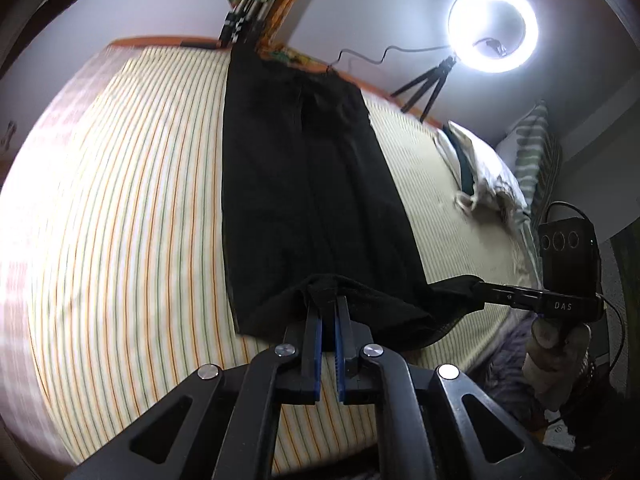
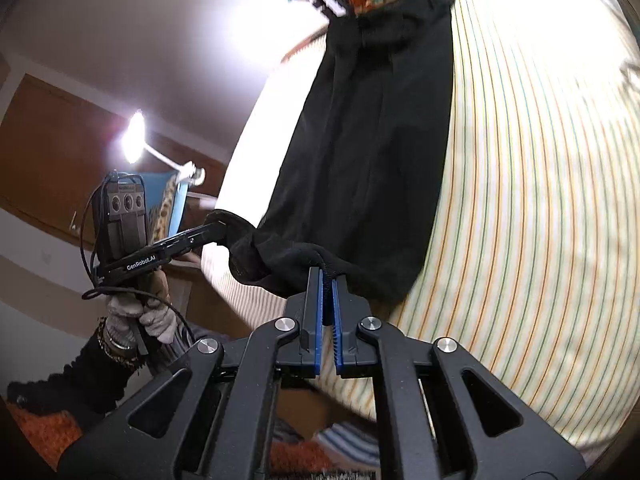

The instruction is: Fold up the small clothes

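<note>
A black garment (image 1: 312,184) lies stretched lengthwise on the striped bed sheet (image 1: 120,200), its far end at the bed's far edge. My left gripper (image 1: 328,300) is shut on the garment's near hem, lifted slightly. My right gripper (image 1: 480,286) is shut on the same hem at its right corner. In the right wrist view the right gripper (image 2: 327,272) pinches the black garment (image 2: 372,128) by a corded edge, and the left gripper (image 2: 218,226) holds the hem's other corner at left.
A lit ring light (image 1: 492,28) on a small tripod stands at the bed's far right. A pillow and crumpled cloth (image 1: 480,176) lie on the right side. Books (image 1: 248,8) lean at the far edge. An orange rug (image 2: 48,432) covers the floor.
</note>
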`<act>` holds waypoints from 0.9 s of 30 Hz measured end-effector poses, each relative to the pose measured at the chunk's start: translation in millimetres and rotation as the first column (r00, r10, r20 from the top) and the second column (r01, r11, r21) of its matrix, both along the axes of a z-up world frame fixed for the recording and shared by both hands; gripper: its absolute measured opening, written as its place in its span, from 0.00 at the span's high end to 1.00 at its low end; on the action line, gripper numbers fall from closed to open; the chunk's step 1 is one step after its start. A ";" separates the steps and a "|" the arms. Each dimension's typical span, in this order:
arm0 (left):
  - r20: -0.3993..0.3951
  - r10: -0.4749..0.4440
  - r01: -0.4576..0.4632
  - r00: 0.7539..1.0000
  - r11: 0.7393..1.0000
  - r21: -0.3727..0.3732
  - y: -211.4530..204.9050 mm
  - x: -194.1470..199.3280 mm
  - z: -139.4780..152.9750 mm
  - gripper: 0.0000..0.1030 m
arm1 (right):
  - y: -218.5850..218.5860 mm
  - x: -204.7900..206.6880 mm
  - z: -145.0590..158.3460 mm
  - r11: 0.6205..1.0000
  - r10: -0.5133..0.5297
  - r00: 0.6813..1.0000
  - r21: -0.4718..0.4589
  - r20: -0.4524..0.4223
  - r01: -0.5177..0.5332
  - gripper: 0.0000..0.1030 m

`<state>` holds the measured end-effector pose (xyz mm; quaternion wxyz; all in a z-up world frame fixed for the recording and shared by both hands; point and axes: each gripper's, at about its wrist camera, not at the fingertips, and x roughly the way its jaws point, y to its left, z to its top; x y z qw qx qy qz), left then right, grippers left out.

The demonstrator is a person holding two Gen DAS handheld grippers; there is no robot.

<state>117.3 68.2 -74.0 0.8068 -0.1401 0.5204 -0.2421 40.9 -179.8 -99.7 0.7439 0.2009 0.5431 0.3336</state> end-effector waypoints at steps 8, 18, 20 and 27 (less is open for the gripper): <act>0.010 0.006 -0.007 1.000 1.000 0.017 -3.2 67.4 -12.6 0.99 | 9.1 57.6 -5.3 0.998 -0.055 0.998 -0.041 0.001 0.055 0.95; -0.026 0.021 -0.020 0.999 0.999 0.037 -4.5 114.3 -44.9 0.98 | -2.3 101.1 -29.1 0.993 -0.081 0.995 -0.087 -0.055 0.076 0.95; -0.036 0.031 -0.030 0.999 0.999 0.034 -1.6 118.6 -48.6 0.88 | -3.9 106.7 -32.6 0.993 -0.084 0.994 -0.085 -0.064 0.079 0.95; 0.062 0.074 -0.077 0.995 0.996 0.039 18.6 108.4 -23.2 0.68 | -15.5 92.4 0.6 0.988 -0.072 0.995 -0.133 0.065 0.080 0.76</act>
